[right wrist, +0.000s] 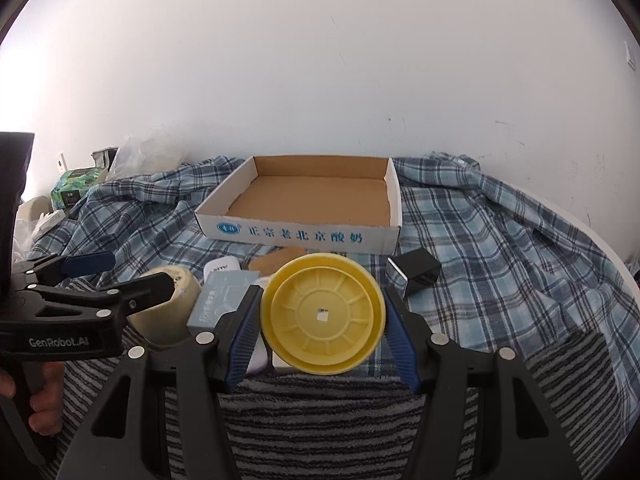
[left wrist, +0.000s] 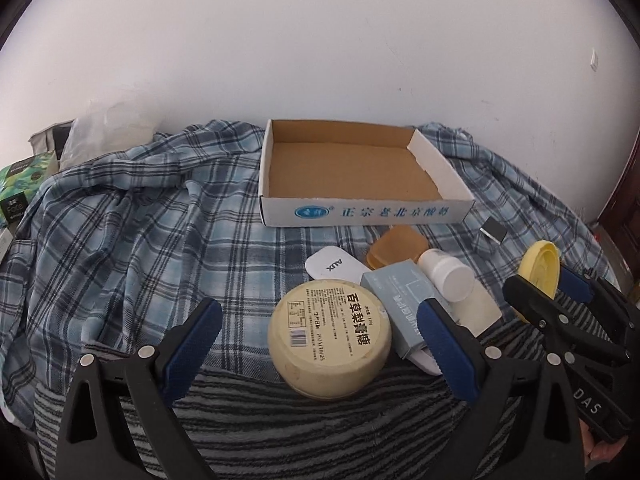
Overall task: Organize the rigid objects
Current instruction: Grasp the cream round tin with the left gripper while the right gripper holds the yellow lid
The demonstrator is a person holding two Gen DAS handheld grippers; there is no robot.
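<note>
Right wrist: right gripper [right wrist: 322, 316] clamps the yellow lid [right wrist: 323, 314]; left gripper [left wrist: 320, 324] gapes, tin [left wrist: 330, 338] at 12 o'clock between its fingers.

Plaid cloth [left wrist: 132, 240] carries cardboard tray [left wrist: 360, 210], cream tin [left wrist: 330, 340]

The yellow lid [right wrist: 323, 314] blocks the white bottle behind it; only a sliver shows. The left tool [right wrist: 132, 276] covers part of the cream tin [right wrist: 176, 300]. Fine print on the tin's label [left wrist: 332, 320] is too small to read. The green tissue box [left wrist: 24, 184] runs off the picture's left edge.
</note>
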